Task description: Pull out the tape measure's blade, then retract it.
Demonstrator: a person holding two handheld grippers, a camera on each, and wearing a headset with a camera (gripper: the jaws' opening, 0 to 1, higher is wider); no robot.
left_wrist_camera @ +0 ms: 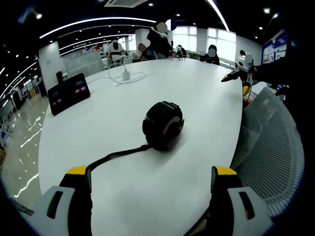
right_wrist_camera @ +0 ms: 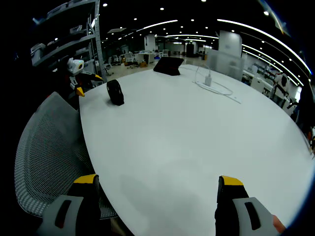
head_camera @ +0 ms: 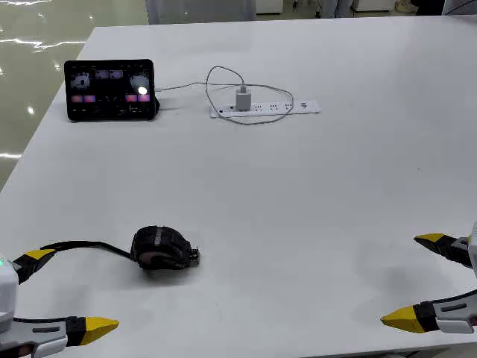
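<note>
**Head view.** A white table carries a black tape measure near its front left corner. The case lies on its side with no blade drawn out. A black strap runs from the case towards the left gripper. The strap's far end lies right by the farther yellow jaw tip, and whether they touch cannot be told. The left gripper's 2 jaws are spread wide and grasp nothing. The tape measure lies just ahead of them, nearer the farther jaw. The right gripper sits at the front right edge, well apart from the tape measure. Its 2 jaws are also spread wide and empty. At the back of the table stand a tablet with a lit screen and a power strip. A charger is plugged into the strip, and a looped white cable runs from it.

**Left gripper view.** The tape measure lies ahead of the left gripper, roughly centred between its wide-open jaws. The strap trails back towards the left jaw. The right gripper shows across the table, above a mesh chair back.

**Right gripper view.** The right gripper is wide open over bare table. The tape measure lies far ahead to the left, just beside the left gripper.
</note>
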